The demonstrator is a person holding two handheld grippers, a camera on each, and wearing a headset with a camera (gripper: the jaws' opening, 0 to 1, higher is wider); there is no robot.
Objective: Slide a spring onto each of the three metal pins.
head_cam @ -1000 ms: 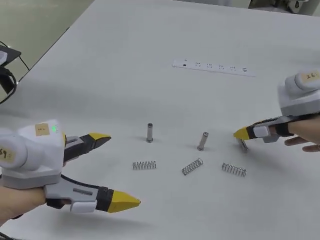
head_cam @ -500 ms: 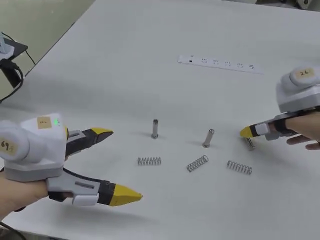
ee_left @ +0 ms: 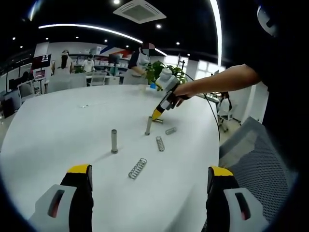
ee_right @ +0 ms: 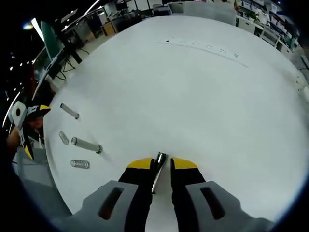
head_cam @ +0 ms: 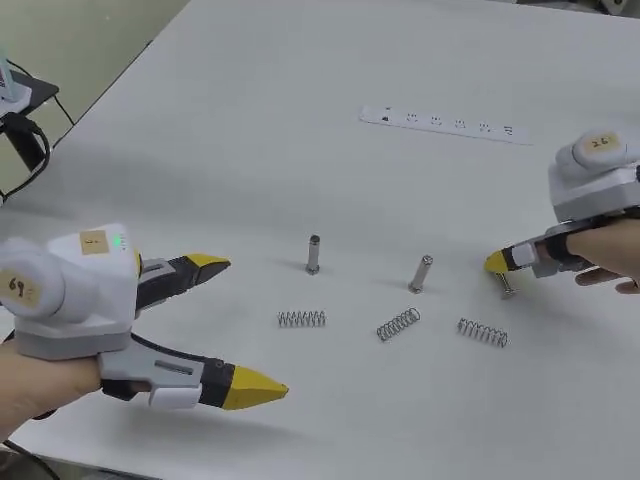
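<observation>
Head view: our left gripper (head_cam: 243,325) hangs with jaws wide over bare table (head_cam: 200,150) near its left edge, well apart from 3 springs (head_cam: 301,319) and 2 upright pins (head_cam: 314,254). Our right gripper (head_cam: 497,264) pinches the tilted 3rd pin (head_cam: 507,286), as it did 1 second ago.

The head view looks forward and down from above the near edge of the broad white tabletop (head_cam: 250,120). The left gripper view sits low, facing across it toward the right gripper (ee_left: 157,114). The right gripper view tilts down, close over the short grey metal pin (ee_right: 158,169) between its jaws. All share the thin coiled wire springs (head_cam: 301,319)
</observation>
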